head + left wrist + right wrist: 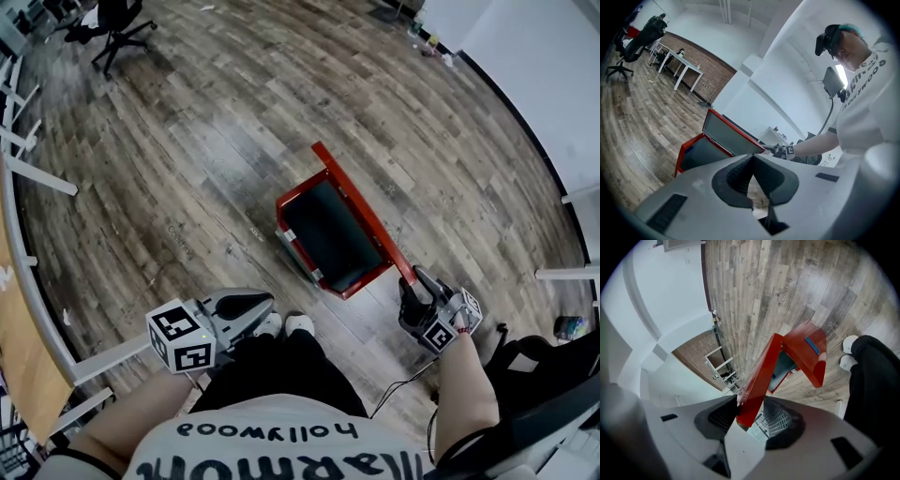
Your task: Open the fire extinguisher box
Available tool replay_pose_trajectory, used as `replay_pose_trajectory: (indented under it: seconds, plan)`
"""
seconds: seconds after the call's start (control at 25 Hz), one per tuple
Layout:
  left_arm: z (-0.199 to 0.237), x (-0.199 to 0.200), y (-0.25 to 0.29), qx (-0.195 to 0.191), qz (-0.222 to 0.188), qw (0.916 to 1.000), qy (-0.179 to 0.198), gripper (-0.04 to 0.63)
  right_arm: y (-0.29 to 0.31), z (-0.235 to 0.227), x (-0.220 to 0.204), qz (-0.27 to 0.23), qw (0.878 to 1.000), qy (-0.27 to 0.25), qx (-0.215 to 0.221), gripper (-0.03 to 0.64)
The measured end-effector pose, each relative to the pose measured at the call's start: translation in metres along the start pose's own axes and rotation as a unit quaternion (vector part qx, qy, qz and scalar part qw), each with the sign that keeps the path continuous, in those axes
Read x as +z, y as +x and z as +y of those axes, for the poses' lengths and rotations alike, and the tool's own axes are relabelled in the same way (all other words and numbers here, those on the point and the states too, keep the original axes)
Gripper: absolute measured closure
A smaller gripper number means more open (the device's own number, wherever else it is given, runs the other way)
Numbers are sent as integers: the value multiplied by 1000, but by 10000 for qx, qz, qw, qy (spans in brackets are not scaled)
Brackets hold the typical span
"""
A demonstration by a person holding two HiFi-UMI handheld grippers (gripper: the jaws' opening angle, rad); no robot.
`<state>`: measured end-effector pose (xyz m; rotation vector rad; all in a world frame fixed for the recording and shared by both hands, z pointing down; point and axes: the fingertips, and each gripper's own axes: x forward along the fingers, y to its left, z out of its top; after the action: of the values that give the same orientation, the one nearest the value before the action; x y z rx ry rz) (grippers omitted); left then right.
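Lid [366, 217] edge sitting loose between my right jaws.
My left gripper [262, 302] is hanging clenched and empty by my shoes [286, 325]. My right gripper [414, 281], nearer the box [284, 211], is standing parted around the raised lid, whose long edge is running away from me. The box is lying open on plank floor [187, 141], white wall [534, 47] beyond.
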<state>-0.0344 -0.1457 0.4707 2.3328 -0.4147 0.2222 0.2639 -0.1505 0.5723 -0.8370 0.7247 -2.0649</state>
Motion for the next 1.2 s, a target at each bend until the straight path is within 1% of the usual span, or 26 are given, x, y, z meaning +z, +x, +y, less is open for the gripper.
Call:
replay_pose_trajectory:
  seconds: [0.08, 0.24, 0.4, 0.56, 0.76, 0.88, 0.96, 1.2]
  plan:
    - [1, 1, 1, 22, -14, 10000, -12, 591, -1, 2, 6, 10, 9999, 5, -105, 453]
    - [0, 2, 0, 54, -44, 10000, -31, 591, 0, 3, 5, 119, 9992, -30, -384, 451]
    - [0, 3, -3, 99, -110, 9999, -23, 591, -2, 11, 12, -40, 9995, 13, -298, 443]
    - [-2, 3, -5, 149, -132, 9998, -38, 591, -3, 15, 5, 13, 9993, 36, -375, 442]
    - [-4, 2, -6, 186, -137, 9997, -53, 591, -2, 25, 9, -46, 9991, 41, -427, 435]
    - [-6, 1, -4, 186, -159, 9997, -63, 591, -4, 29, 19, -45, 9993, 27, -379, 430]
    - [-6, 0, -3, 164, -153, 9997, -45, 591, -5, 39, 22, -121, 9994, -79, -330, 422]
    - [-8, -7, 2, 173, -139, 9997, -119, 591, -6, 55, 45, -290, 9993, -209, -86, 407]
